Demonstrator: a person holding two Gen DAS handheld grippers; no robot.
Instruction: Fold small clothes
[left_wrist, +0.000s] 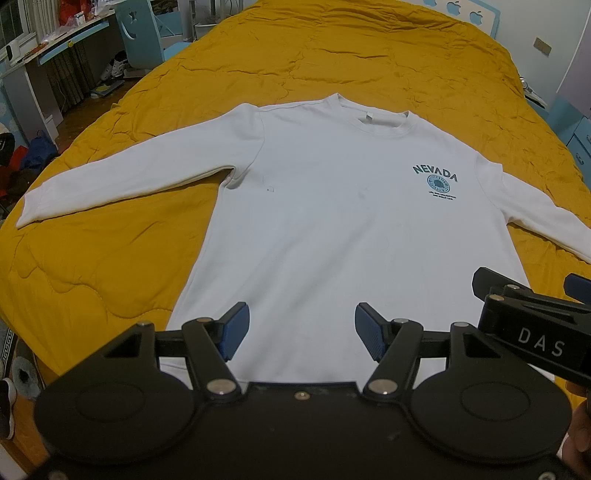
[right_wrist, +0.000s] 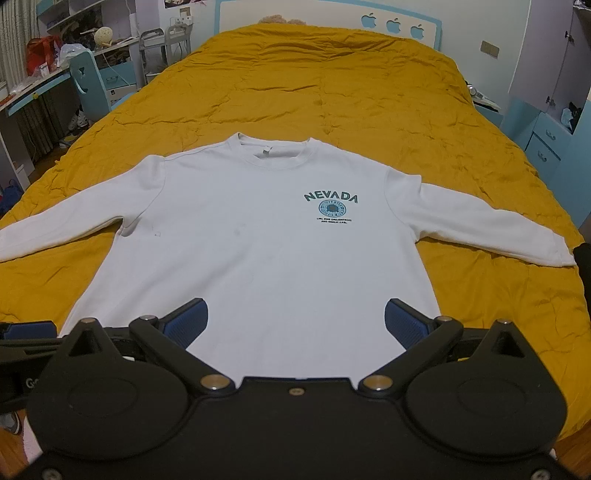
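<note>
- Both tools hang unclenched over the hem: left gripper (left_wrist: 302, 328), right gripper (right_wrist: 296, 323), holding nothing.
- White sweatshirt (right_wrist: 258, 251) lies flat, face up on the yellow quilt (right_wrist: 332, 92).
- Looks soft, floppy, light; I'd pinch a sleeve cuff (left_wrist: 31, 206) or hem corner.

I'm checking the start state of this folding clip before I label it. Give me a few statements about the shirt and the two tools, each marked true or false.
1. The white sweatshirt lies spread flat, front up, on the yellow quilt. True.
2. Both sleeves are already folded across the chest. False: each sleeve lies stretched out to its side.
3. The left tool is open and holds nothing. True.
4. The right tool is shut on the hem. False: its jaws stand wide apart above the lower part of the sweatshirt, gripping no cloth.
5. The chest print reads NEVADA. True.
</note>
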